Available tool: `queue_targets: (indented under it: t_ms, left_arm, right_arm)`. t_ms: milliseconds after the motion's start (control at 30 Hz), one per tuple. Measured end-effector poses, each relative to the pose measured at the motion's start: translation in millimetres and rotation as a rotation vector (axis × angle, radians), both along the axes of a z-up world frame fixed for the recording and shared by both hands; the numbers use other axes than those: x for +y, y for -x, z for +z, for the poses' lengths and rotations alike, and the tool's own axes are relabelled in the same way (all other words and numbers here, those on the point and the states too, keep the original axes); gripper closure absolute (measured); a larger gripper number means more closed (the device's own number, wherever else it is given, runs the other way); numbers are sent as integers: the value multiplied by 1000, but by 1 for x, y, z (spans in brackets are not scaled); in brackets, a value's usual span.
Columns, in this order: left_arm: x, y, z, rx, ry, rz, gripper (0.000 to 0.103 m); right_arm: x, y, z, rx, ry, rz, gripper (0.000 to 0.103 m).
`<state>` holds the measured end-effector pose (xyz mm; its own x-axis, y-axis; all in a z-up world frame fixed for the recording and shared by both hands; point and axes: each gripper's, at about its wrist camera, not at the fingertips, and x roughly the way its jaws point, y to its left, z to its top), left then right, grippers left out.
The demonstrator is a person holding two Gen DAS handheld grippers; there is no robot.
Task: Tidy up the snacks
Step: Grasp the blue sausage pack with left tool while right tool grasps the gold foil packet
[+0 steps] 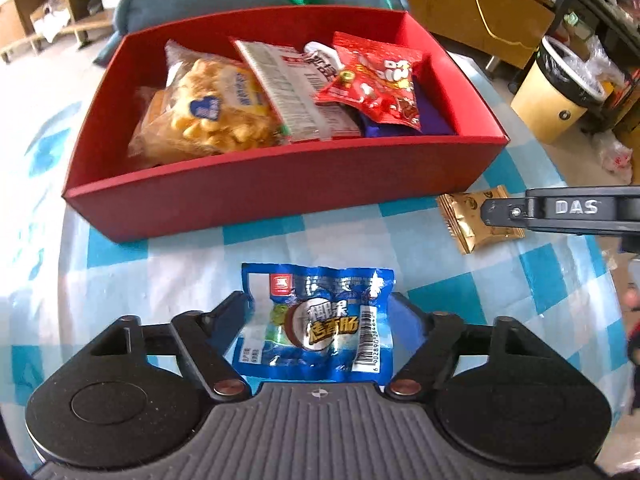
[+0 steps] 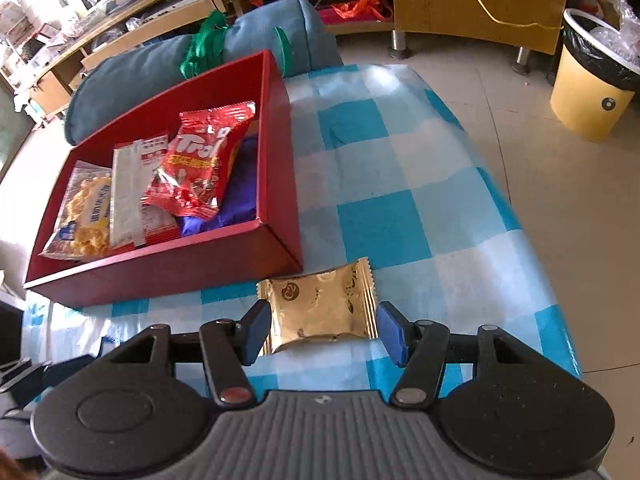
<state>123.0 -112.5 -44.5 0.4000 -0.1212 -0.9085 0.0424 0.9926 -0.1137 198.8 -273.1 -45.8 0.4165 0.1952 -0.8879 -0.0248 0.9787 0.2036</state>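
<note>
Blue-and-white checked tablecloth (image 2: 380, 216) covers the work surface; a yellow waste bin (image 2: 592, 92) stands on the tiled floor beyond. Left gripper (image 1: 320, 320): fingers apart, straddling a blue sausage packet (image 1: 316, 320) that lies flat on the cloth between them; whether the pads touch it cannot be told. Ahead of these fingers sits the red box (image 1: 280, 196), holding a yellow puffed-snack bag (image 1: 208, 116), a white packet (image 1: 292, 92) and a red snack packet (image 1: 372, 80). Right gripper (image 2: 320, 330): fingers (image 2: 256, 332) apart on either side of a gold wrapped biscuit (image 2: 320, 308), which lies just beside the box's near right corner.
</note>
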Motion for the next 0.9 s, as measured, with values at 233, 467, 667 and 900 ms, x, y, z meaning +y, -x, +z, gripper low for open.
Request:
queue_targets:
  t_ms: [233, 467, 667, 900]
  left_arm:
    - [7, -2, -6, 24, 45, -11, 13]
    - [0, -7, -13, 52, 69, -50, 10]
    - [-1, -7, -15, 60, 67, -62, 9]
    - [-4, -9, -20, 85, 39, -111, 9]
  right_arm:
    - [11, -10, -10, 0, 54, 41, 43]
    - [12, -27, -15, -26, 56, 74, 35]
    - [24, -17, -16, -16, 96, 117, 35]
    - [25, 32, -2, 105, 50, 223, 43]
